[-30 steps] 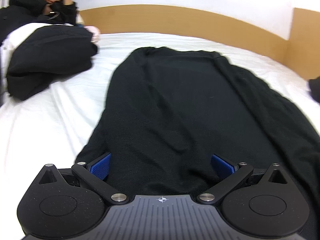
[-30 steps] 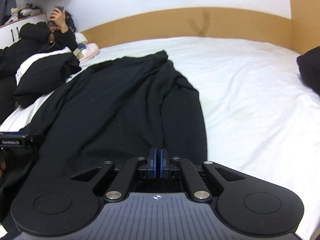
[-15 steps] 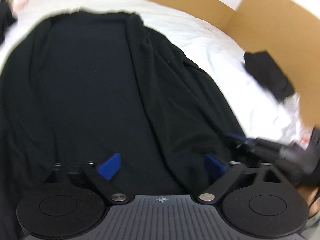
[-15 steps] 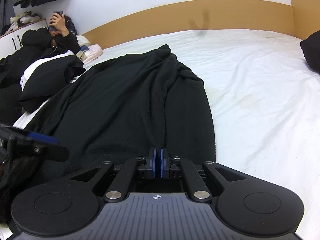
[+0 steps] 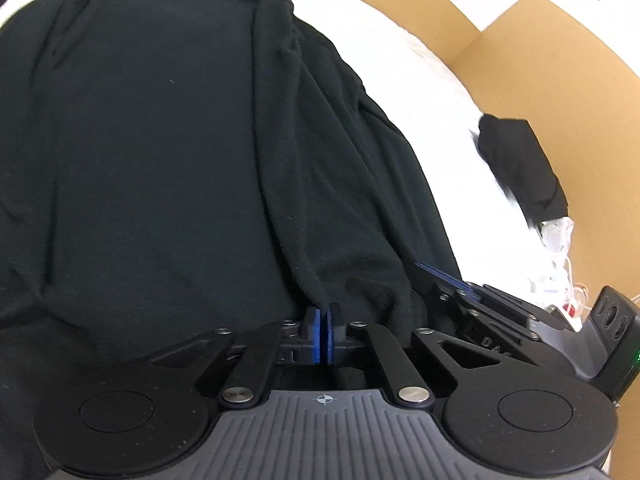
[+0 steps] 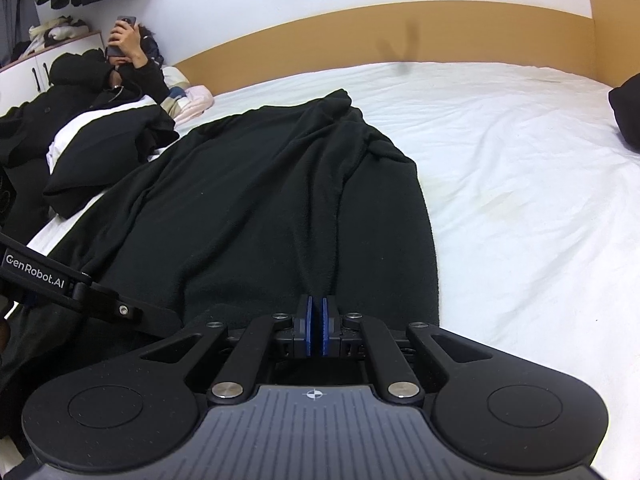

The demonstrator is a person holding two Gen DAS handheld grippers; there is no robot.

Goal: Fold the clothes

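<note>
The black garment (image 6: 256, 208) lies spread lengthwise on the white bed (image 6: 520, 184), with its far end toward the wooden headboard (image 6: 360, 28) and its near hem at my two grippers. My left gripper (image 5: 324, 330) has its jaws pressed together, and they pinch a fold of the near hem of the garment; the cloth rises in a ridge from this point. My right gripper (image 6: 316, 330) also has its jaws pressed together on the near hem, close to the right edge of the garment. In the left wrist view the right gripper (image 5: 460, 292) is just beside the left one, on the same hem.

To the left of the garment a person (image 6: 120, 64) lies on the bed in dark clothes and holds a phone (image 6: 122, 32). Near this person, a black and white bundle (image 6: 100, 148) rests just beside the left edge of the garment. To the right of the garment, well apart from it, another dark cloth (image 5: 520, 164) lies at the bed's side.
</note>
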